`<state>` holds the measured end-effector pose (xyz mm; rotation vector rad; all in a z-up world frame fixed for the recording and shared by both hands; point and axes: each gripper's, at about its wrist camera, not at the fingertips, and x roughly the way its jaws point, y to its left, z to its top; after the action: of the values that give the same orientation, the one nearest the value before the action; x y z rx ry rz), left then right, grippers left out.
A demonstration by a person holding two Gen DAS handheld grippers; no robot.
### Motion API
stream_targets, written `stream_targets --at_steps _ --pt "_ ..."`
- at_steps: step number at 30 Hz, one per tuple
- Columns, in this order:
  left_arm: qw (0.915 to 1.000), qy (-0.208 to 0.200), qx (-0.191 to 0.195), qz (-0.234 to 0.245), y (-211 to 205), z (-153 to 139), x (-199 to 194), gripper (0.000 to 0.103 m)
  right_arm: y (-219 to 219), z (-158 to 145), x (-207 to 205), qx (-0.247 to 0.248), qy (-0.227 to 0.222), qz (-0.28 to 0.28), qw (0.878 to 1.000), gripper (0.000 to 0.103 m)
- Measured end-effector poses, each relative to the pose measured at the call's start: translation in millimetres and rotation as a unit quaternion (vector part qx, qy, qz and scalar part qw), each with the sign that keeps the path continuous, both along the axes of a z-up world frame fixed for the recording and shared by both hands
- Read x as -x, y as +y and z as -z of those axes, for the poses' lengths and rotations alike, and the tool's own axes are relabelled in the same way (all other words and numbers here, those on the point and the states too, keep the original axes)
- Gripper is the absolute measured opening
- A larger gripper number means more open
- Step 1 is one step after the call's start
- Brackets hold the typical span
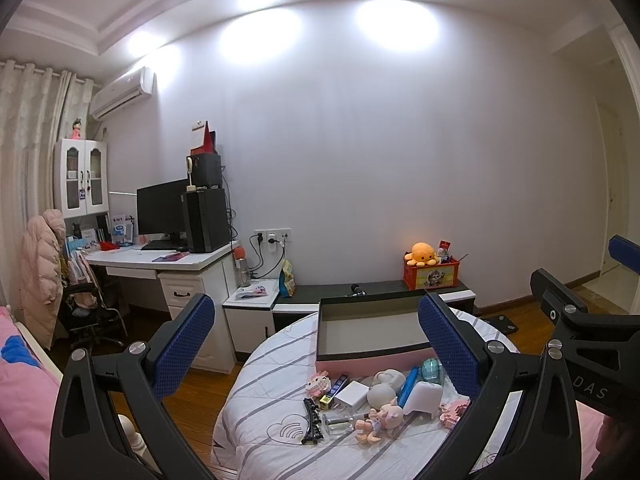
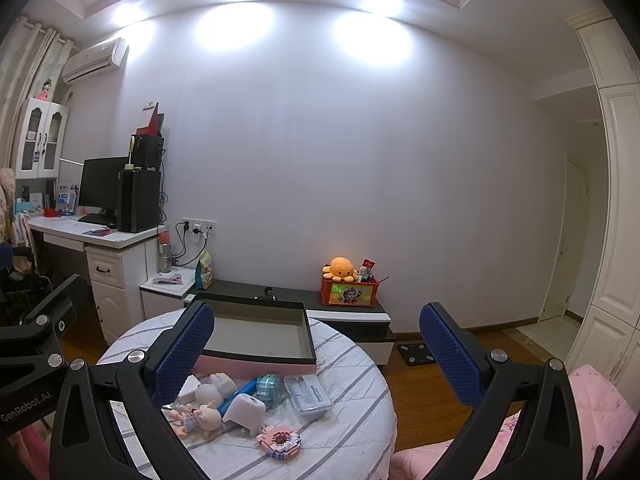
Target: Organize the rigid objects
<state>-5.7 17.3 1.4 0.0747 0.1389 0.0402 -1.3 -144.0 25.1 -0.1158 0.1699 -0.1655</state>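
Nothing is packed yet: I am holding the left gripper (image 1: 316, 332) and right gripper (image 2: 316, 340) with jaws released above the striped round tabletop (image 2: 352, 360), small rigid toys (image 1: 380, 408) lying beside the empty pink-sided shallow box (image 2: 260, 336).

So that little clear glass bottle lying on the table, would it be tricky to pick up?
Probably a bit. The glass bottle looks smooth, so it may slip between the fingers. It lies on its side against the pig doll, so a nudge might slide it or shift the doll. Being glass, it likely breaks if dropped.
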Motion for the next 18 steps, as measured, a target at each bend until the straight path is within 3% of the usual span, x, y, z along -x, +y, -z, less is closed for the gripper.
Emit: stream_targets --at_steps 11,18 --pt "1.0 0.005 -0.002 0.001 0.1 2.1 -2.0 0.103 -2.5 2.8 -7.4 0.004 0.007 0.005 1.0 0.103" --pt "0.9978 0.066 -0.007 0.0 -3.3 23.4 -28.4 0.103 -8.9 22.5 -24.6 -0.008 0.054 -0.001 0.999 0.103"
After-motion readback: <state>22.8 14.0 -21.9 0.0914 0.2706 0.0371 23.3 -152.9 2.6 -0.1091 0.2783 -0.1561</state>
